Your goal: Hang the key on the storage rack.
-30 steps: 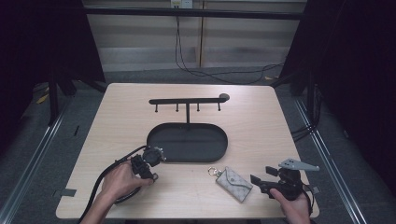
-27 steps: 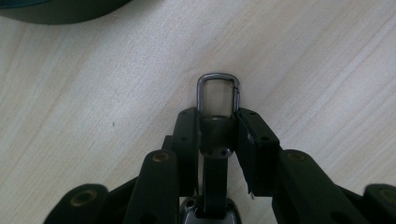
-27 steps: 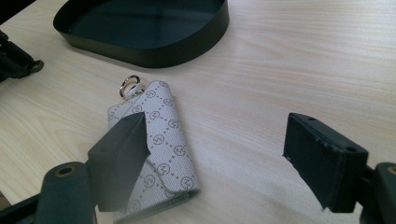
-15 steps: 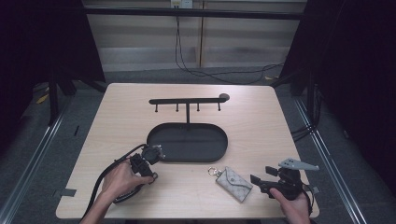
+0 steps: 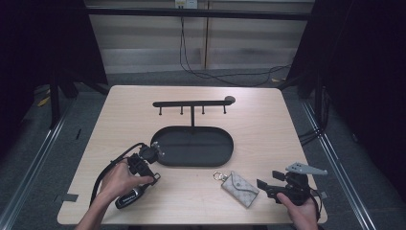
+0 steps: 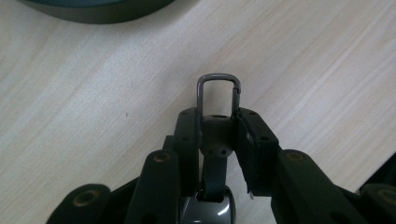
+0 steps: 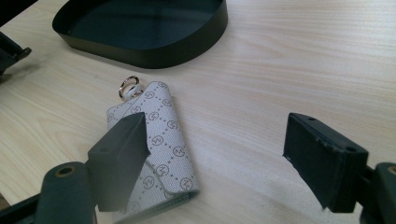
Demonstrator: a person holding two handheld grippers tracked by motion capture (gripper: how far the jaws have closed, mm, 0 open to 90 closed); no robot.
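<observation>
My left gripper (image 6: 218, 122) is shut on a dark strap piece with a grey metal snap hook (image 6: 218, 91) that sticks out past the jaw tips; a glossy black fob (image 6: 208, 212) lies behind it between the jaws. In the high view this gripper (image 5: 147, 156) sits at the left end of the black oval tray (image 5: 194, 160). My right gripper (image 7: 224, 154) stands open just above the table. A grey patterned key pouch (image 7: 159, 144) with a metal ring (image 7: 127, 86) lies by its left jaw, untouched. From above, the right gripper (image 5: 264, 186) is just right of the pouch (image 5: 239, 188).
Behind the tray, a black rack with several small hooks (image 5: 191, 103) rises from its far rim. The tray's wall (image 7: 140, 51) is beyond the pouch. A black cable (image 5: 107, 170) loops around the left hand. The table's front edge lies close under both hands.
</observation>
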